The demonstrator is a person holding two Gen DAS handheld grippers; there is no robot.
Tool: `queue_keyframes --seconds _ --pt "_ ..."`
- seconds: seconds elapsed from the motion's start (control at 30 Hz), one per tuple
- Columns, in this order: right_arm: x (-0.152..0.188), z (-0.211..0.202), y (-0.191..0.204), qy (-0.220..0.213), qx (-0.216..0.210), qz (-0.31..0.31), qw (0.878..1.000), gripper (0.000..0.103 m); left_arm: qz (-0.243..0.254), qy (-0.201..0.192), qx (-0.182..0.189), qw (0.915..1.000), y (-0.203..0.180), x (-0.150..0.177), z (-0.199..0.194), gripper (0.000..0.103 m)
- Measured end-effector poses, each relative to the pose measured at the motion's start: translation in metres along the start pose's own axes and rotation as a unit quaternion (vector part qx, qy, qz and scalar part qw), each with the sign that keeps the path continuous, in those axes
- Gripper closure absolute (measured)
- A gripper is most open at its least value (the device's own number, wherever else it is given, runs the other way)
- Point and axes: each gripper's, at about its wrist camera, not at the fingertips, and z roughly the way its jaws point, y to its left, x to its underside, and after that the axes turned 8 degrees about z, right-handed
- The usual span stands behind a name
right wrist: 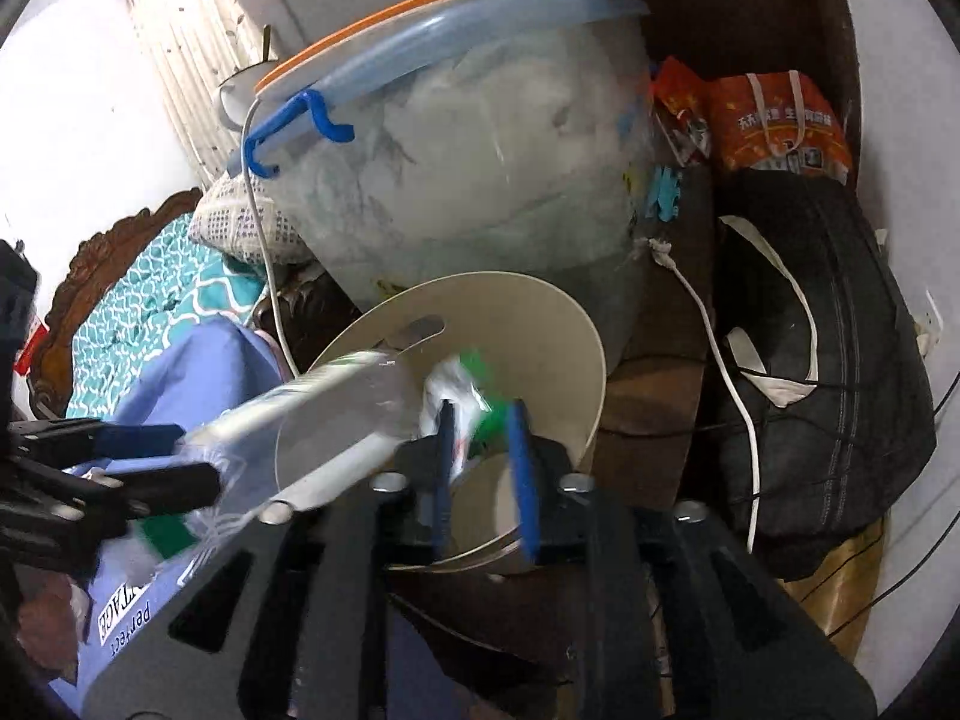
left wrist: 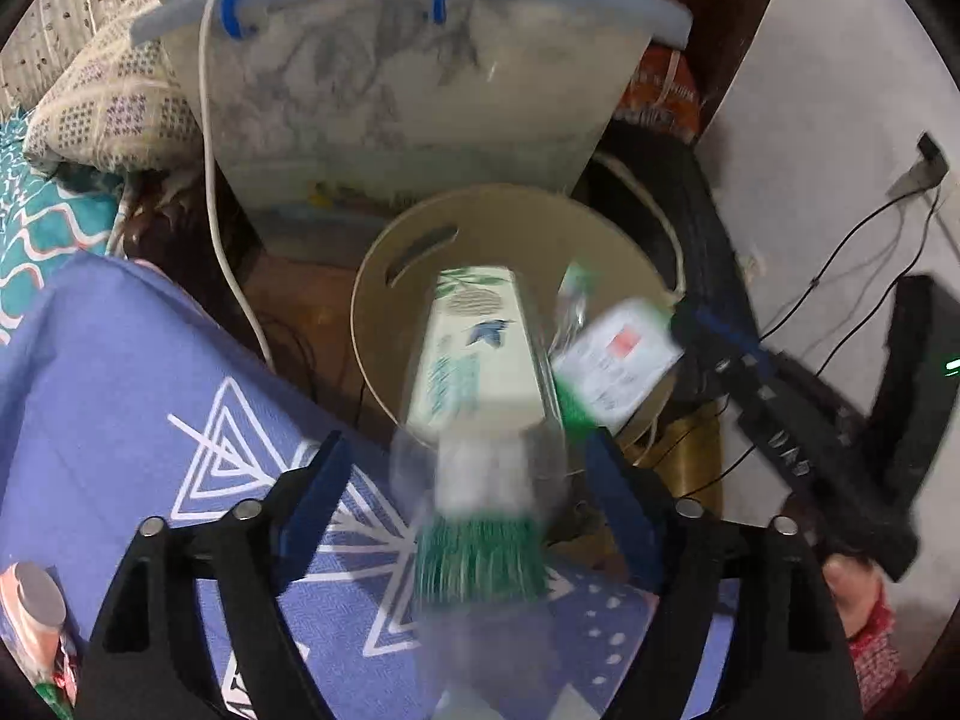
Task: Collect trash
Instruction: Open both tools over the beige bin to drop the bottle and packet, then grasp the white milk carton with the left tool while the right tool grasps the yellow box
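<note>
A beige round trash bin (left wrist: 414, 252) stands below both grippers; it also shows in the right wrist view (right wrist: 540, 324). My left gripper (left wrist: 462, 480) is open, and a white-and-green box in a clear plastic wrapper (left wrist: 480, 354) is blurred between and beyond its fingers, over the bin's mouth. My right gripper (right wrist: 483, 456) is shut on a white-and-green crumpled packet (right wrist: 462, 396) held over the bin. The same packet (left wrist: 618, 360) and the right gripper (left wrist: 714, 348) show in the left wrist view. The left gripper (right wrist: 174, 462) and the box (right wrist: 324, 420) appear at left in the right wrist view.
A large clear storage tub with blue handles (left wrist: 408, 90) stands behind the bin. A blue patterned bedsheet (left wrist: 150, 390) lies at left, a black bag (right wrist: 822, 360) and an orange bag (right wrist: 774, 120) at right. A white cable (left wrist: 222, 228) hangs down beside the tub.
</note>
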Motion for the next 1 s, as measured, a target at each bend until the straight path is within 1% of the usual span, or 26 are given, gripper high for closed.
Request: queue_keyframes --seconds 0.03,0.07,0.13,0.17,0.23,0.3,0.37,0.47,0.5,0.53,0.6,0.67,0.7,0.73,0.77,0.8,0.83,0.87,0.9,0.93,0.97,1.0 --pt "0.001 -0.003 0.000 -0.007 -0.001 0.002 1.000 0.049 -0.001 -0.011 0.000 0.9999 0.000 0.002 -0.009 0.022" --pt "0.002 -0.007 0.001 -0.019 0.000 0.002 1.000 0.031 0.002 -0.022 -0.002 0.9997 0.000 0.005 -0.020 0.022" --pt "0.001 -0.016 0.005 -0.036 0.005 -0.008 0.999 0.033 0.002 -0.039 -0.008 0.9992 -0.002 0.010 -0.039 0.022" --pt "0.000 -0.022 0.008 -0.040 0.000 -0.005 0.999 0.036 -0.004 -0.058 -0.001 0.9983 0.000 0.019 -0.056 0.022" --pt "-0.002 -0.038 0.013 -0.052 -0.020 0.009 0.998 0.037 -0.012 -0.085 0.007 0.9963 0.001 0.038 -0.086 0.022" --pt "-0.001 -0.055 0.024 -0.065 -0.041 0.011 0.997 0.037 -0.024 -0.114 0.012 0.9931 0.005 0.071 -0.116 0.022" --pt "0.003 -0.071 0.043 -0.068 -0.074 0.003 0.995 0.037 -0.035 -0.130 0.009 0.9908 0.006 0.107 -0.140 0.022" --pt "0.017 -0.082 0.080 -0.050 -0.118 -0.026 0.991 0.038 -0.056 -0.141 -0.020 0.9883 0.012 0.172 -0.173 0.022" --pt "0.025 -0.083 0.097 -0.037 -0.134 -0.041 0.989 0.040 -0.069 -0.141 -0.033 0.9870 0.017 0.197 -0.184 0.022" --pt "0.036 -0.084 0.115 -0.023 -0.150 -0.056 0.987 0.040 -0.084 -0.141 -0.049 0.9853 0.023 0.222 -0.196 0.022" --pt "0.056 -0.083 0.149 0.006 -0.179 -0.084 0.980 0.041 -0.120 -0.139 -0.092 0.9787 0.040 0.268 -0.219 0.022" --pt "0.085 -0.080 0.187 0.043 -0.209 -0.114 0.970 0.043 -0.158 -0.134 -0.137 0.9687 0.059 0.302 -0.240 0.022" --pt "0.098 -0.079 0.203 0.061 -0.222 -0.126 0.965 0.044 -0.194 -0.131 -0.171 0.9570 0.075 0.331 -0.257 0.022" --pt "0.115 -0.078 0.223 0.081 -0.237 -0.143 0.957 0.044 -0.216 -0.128 -0.192 0.9488 0.084 0.348 -0.266 0.022" --pt "0.133 -0.077 0.242 0.100 -0.249 -0.160 0.950 0.044 -0.240 -0.121 -0.222 0.9374 0.095 0.363 -0.274 0.022" --pt "0.150 -0.076 0.258 0.117 -0.259 -0.176 0.943 0.045 -0.266 -0.108 -0.263 0.9212 0.107 0.383 -0.283 0.022" --pt "0.169 -0.075 0.277 0.138 -0.271 -0.195 0.932 0.045 -0.287 -0.097 -0.291 0.9072 0.119 0.399 -0.289 0.022" --pt "0.185 -0.075 0.291 0.153 -0.280 -0.211 0.924 0.045 -0.301 -0.090 -0.303 0.8998 0.127 0.410 -0.292 0.022" --pt "0.204 -0.075 0.309 0.171 -0.290 -0.232 0.913 0.045 -0.319 -0.081 -0.311 0.8915 0.138 0.421 -0.293 0.022" --pt "0.223 -0.077 0.325 0.184 -0.296 -0.255 0.902 0.045 -0.330 -0.077 -0.311 0.8878 0.146 0.430 -0.292 0.022" --pt "0.237 -0.077 0.335 0.193 -0.301 -0.273 0.893 0.045 -0.339 -0.072 -0.307 0.8866 0.155 0.434 -0.286 0.022" --pt "0.253 -0.079 0.348 0.204 -0.307 -0.295 0.882 0.045 -0.343 -0.065 -0.305 0.8862 0.160 0.435 -0.279 0.022"
